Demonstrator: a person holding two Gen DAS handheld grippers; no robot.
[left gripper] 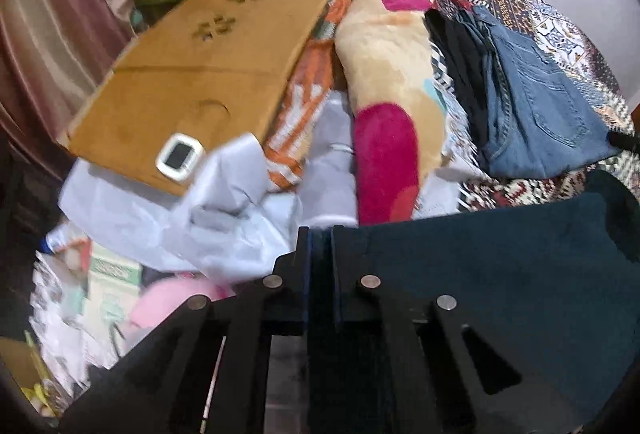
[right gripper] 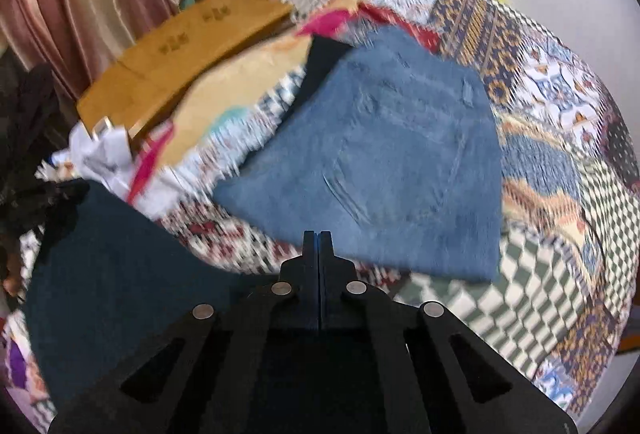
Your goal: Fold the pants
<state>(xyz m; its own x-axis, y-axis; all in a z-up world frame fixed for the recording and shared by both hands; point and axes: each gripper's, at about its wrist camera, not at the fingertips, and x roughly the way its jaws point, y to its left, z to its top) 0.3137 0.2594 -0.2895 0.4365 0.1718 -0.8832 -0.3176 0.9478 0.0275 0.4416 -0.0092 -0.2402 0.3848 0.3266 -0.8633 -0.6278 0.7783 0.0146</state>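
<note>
Since a patchwork-covered bed (right gripper: 560, 162) serves as the folding surface, the garments are laid out across it. Dark teal pants (left gripper: 500, 274) are found nearest the cameras, spread over the bed's near edge; one margin is pinched between the pressed-together jaws of the left hand-held gripper (left gripper: 320, 234), presumably so that the cloth can be drawn over for a fold. Folded blue jeans (right gripper: 380, 162) are stacked farther back, judged to be finished work set aside. A cardboard sheet (left gripper: 208, 74) is seen at the bedside. The right hand-held gripper (right gripper: 319, 234) is pressed fully together; dark cloth lies under it, though a grip cannot be confirmed.
</note>
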